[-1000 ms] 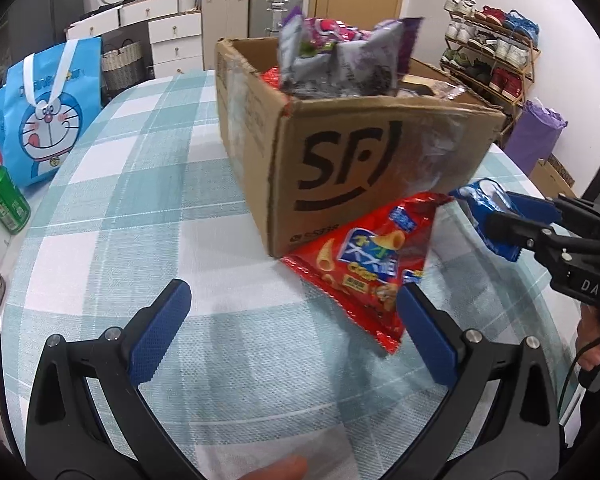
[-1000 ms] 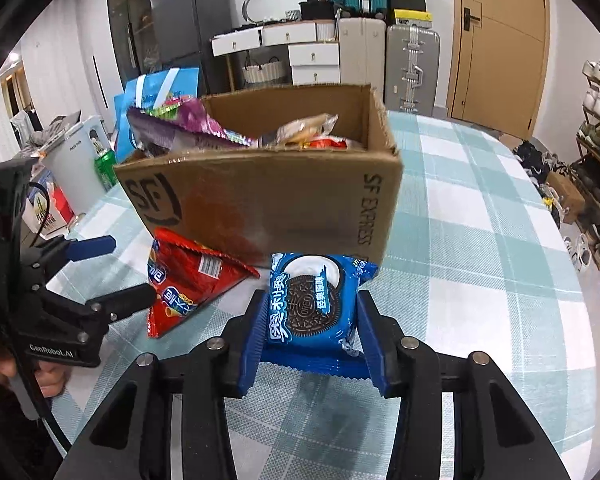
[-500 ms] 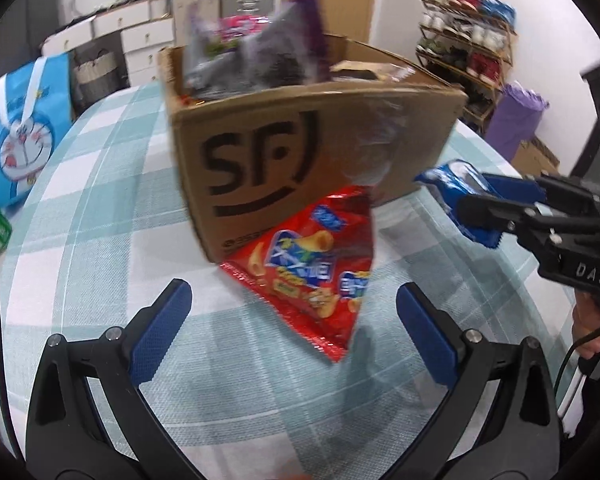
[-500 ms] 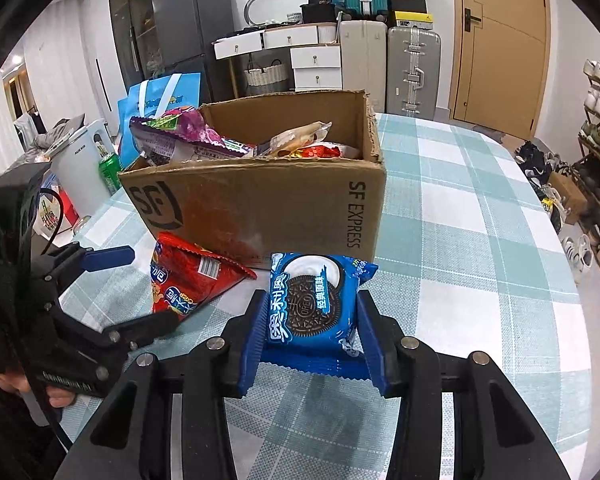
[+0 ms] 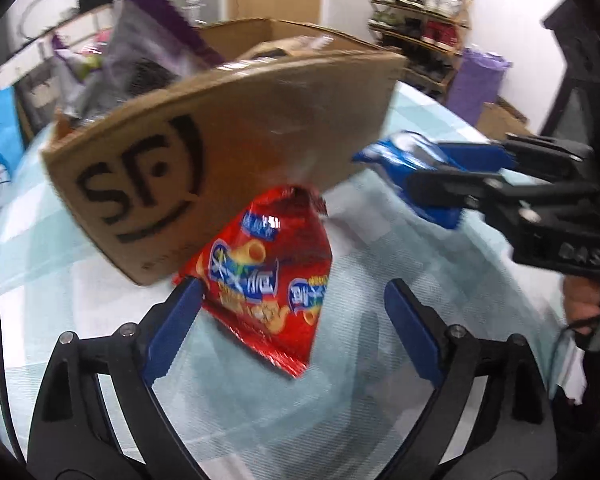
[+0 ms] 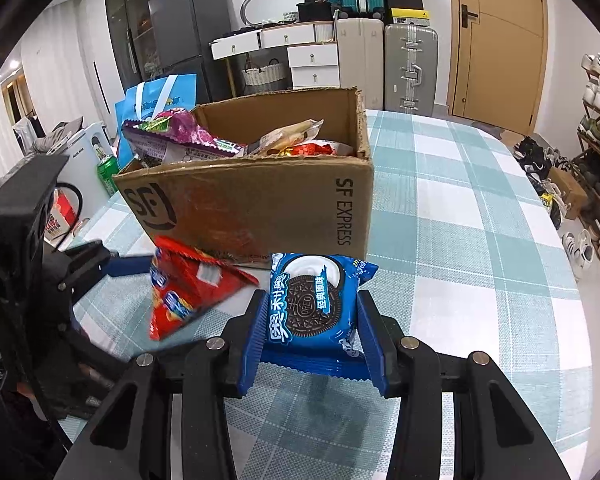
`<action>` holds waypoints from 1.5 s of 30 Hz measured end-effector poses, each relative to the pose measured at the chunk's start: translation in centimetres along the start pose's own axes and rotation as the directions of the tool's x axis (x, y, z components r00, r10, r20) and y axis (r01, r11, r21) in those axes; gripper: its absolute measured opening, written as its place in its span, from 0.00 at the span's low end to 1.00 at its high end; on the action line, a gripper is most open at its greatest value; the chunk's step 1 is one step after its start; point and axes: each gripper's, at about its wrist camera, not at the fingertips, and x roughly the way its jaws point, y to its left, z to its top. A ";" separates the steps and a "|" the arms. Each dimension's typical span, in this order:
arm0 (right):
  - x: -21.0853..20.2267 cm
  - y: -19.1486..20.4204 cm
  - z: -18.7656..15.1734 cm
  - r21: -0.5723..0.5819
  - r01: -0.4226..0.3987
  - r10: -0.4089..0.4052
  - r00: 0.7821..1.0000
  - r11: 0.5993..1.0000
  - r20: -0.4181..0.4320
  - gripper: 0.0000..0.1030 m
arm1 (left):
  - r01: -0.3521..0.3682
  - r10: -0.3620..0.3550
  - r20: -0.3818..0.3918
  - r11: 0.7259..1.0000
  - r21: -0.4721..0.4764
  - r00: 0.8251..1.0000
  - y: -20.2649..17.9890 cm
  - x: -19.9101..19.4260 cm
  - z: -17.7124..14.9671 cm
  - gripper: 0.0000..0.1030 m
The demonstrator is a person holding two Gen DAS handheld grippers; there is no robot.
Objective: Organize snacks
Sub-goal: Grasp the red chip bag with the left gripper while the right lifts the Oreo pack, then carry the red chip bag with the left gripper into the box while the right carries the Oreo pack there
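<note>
A red snack bag (image 5: 268, 280) leans on the front of the cardboard SF box (image 5: 228, 140), which is full of snacks. My left gripper (image 5: 292, 320) straddles the bag and its jaws are closing. The left pad is at the bag's edge and the right pad stands clear of it. In the right wrist view the red bag (image 6: 184, 292) lies left of the box (image 6: 260, 200), with one of the left gripper's blue fingers (image 6: 128, 265) beside it. My right gripper (image 6: 312, 320) is shut on a blue Oreo pack (image 6: 312, 300), held just above the table in front of the box.
The table carries a teal plaid cloth (image 6: 460, 220). A blue cartoon bag (image 6: 160, 100) and a green can (image 6: 108, 172) stand left of the box. A shoe rack (image 6: 596, 160) and a purple bag (image 5: 476, 84) lie beyond the right edge. A person's hand (image 5: 580, 300) holds the right gripper.
My left gripper has moved in on the red bag and rolled, and its jaws have narrowed around it. The right gripper has kept still with the Oreo pack.
</note>
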 end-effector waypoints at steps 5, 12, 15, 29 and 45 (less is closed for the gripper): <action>-0.1 0.1 0.1 -0.001 -0.001 0.001 1.000 1.000 0.003 0.43 | -0.053 0.053 -0.015 0.999 -0.011 0.998 0.2 1.1 0.6 0.89; 0.0 0.0 0.0 0.003 0.000 0.000 1.000 1.000 0.002 0.43 | -0.064 0.064 -0.018 0.998 -0.028 0.998 0.3 2.2 1.6 0.60; -0.1 -0.1 0.1 0.006 -0.001 0.001 1.000 1.000 0.005 0.43 | -0.054 0.054 0.013 0.998 -0.037 0.998 0.2 1.6 1.4 0.50; -1.1 0.2 0.1 -0.002 -0.032 0.032 0.999 0.999 0.028 0.43 | -0.014 0.022 0.087 0.995 -0.097 0.996 1.4 -2.6 -0.8 0.47; -4.1 0.7 0.8 0.002 -0.076 0.076 0.991 0.997 0.114 0.43 | 0.001 0.022 0.182 0.992 -0.125 0.983 3.8 -10.3 -1.4 0.47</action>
